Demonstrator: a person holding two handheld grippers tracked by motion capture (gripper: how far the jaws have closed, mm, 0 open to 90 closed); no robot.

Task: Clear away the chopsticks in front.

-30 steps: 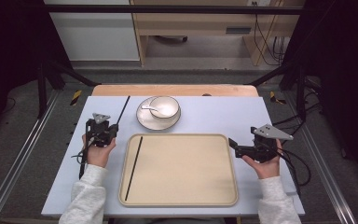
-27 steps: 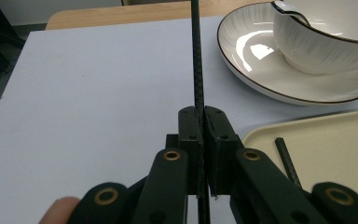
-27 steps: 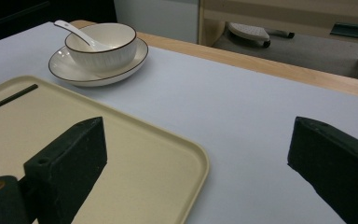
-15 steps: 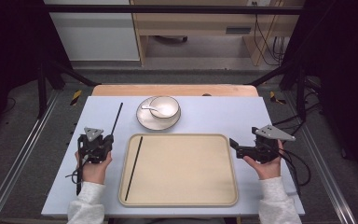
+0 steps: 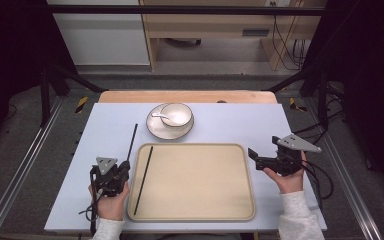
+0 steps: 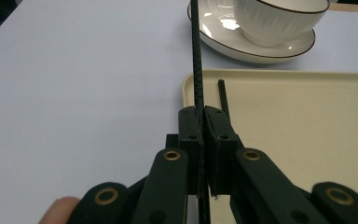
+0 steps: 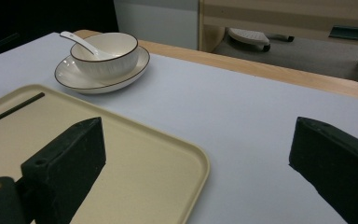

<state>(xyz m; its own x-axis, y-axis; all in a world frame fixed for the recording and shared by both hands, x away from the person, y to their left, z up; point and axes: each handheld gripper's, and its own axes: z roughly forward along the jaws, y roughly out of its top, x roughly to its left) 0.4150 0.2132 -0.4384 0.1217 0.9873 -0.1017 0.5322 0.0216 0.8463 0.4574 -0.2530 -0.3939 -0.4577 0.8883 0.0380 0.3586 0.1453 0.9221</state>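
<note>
The left gripper [image 5: 121,172] is clamped shut on a thin black chopstick [image 5: 131,141], holding it near its lower end just off the left rim of the beige tray [image 5: 200,210], so most of the stick points away toward the far edge of the bench [image 5: 230,125]. In the left gripper view the stick [image 6: 196,56] runs straight up from between the closed jaws toward the plate. A second chopstick [image 5: 143,180] already lies inside the tray along its left side, roughly parallel to the held one. The right gripper [image 5: 253,156] waits over the right rim of the tray with its jaws wide apart and nothing between them. A white bowl [image 5: 176,114] with a spoon [image 5: 159,116] in it sits on a plate [image 5: 155,131] just beyond the tray's far edge. The likely job is to lay the held stick in the tray beside its mate, and the risks come from the grip being so far back: the long free end could swing into the plate or bowl if the hand turns carelessly, or the stick could pivot in the jaws. Lowered too close to the rim, it may catch there and rest half on the raised edge, or roll onto the bench. Set down too hard, it could knock the stick already lying there out of line.
</note>
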